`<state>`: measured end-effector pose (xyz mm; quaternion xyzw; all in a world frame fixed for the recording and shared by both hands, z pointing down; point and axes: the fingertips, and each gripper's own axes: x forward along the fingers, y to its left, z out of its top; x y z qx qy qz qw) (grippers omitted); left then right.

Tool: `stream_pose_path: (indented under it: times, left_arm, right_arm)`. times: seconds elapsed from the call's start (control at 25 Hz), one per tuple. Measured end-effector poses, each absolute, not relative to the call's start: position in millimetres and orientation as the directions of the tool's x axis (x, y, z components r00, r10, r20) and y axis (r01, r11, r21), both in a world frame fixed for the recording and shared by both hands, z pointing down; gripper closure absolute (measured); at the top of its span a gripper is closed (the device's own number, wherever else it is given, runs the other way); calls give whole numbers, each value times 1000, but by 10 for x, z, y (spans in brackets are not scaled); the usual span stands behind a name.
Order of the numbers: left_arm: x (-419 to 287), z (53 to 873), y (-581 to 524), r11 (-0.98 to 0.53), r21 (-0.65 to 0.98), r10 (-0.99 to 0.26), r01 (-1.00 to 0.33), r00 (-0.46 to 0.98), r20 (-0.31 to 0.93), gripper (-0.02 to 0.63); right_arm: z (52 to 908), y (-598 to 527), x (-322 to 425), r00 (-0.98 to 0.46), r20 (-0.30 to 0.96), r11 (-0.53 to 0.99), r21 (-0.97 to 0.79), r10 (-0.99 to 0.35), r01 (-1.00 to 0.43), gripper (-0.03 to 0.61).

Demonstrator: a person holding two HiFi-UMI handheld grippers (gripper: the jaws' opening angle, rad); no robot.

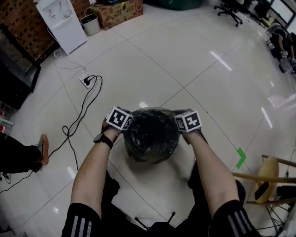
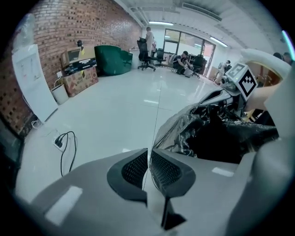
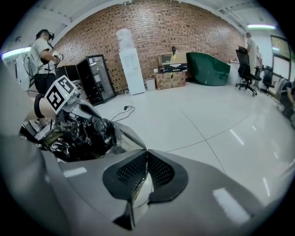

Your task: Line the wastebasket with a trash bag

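Observation:
A round wastebasket (image 1: 150, 157) stands on the floor between my knees, with a black trash bag (image 1: 150, 134) draped over its mouth. My left gripper (image 1: 125, 127) is at the bag's left rim and my right gripper (image 1: 181, 130) at its right rim, both pointing steeply down. In the left gripper view the jaws (image 2: 149, 154) stand almost together, and the bag's thin film (image 2: 177, 124) stretches away from them. The right gripper (image 3: 146, 159) is shut, with shiny film pinched between its pads, beside the crumpled bag (image 3: 78, 136).
A black cable (image 1: 81, 115) runs from a power strip (image 1: 86, 81) on the tiled floor at the left. A wooden chair (image 1: 268, 178) stands at the right, near a green floor mark (image 1: 240, 157). A person's shoe (image 1: 43, 148) is at the left. A water dispenser (image 1: 60, 23) and a cardboard box (image 1: 118, 11) stand by the far wall.

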<state>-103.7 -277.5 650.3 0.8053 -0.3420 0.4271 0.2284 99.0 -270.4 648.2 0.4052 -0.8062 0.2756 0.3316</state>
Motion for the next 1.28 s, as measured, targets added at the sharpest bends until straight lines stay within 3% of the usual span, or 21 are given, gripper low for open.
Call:
stream_pose_path:
  times: [0.24, 0.48, 0.72, 1.0, 1.28]
  left_arm:
    - [-1016, 6545, -2759, -675, 101, -330, -731, 422, 844, 584]
    - [-1082, 6498, -2635, -667, 204, -278, -717, 493, 825, 528]
    - [-1088, 6362, -2622, -668, 207, -311, -714, 522, 794, 491]
    - [-1164, 6485, -2549, -674, 156, -312, -722, 470, 826, 495]
    - [-1229, 6334, -2567, -681, 105, -349, -725, 447, 823, 492]
  right_arm:
    - [6641, -2618, 1081, -464, 779, 564, -175, -422, -807, 550]
    - [6709, -2415, 1140, -527, 769, 549, -281, -361, -787, 493]
    - [6593, -2351, 1215, -609, 701, 544, -367, -372, -754, 450]
    - [6499, -2124, 1526, -715, 613, 513, -517, -337, -685, 440]
    - [6060, -2117, 1744, -657, 641, 565, -393, -397, -726, 440]
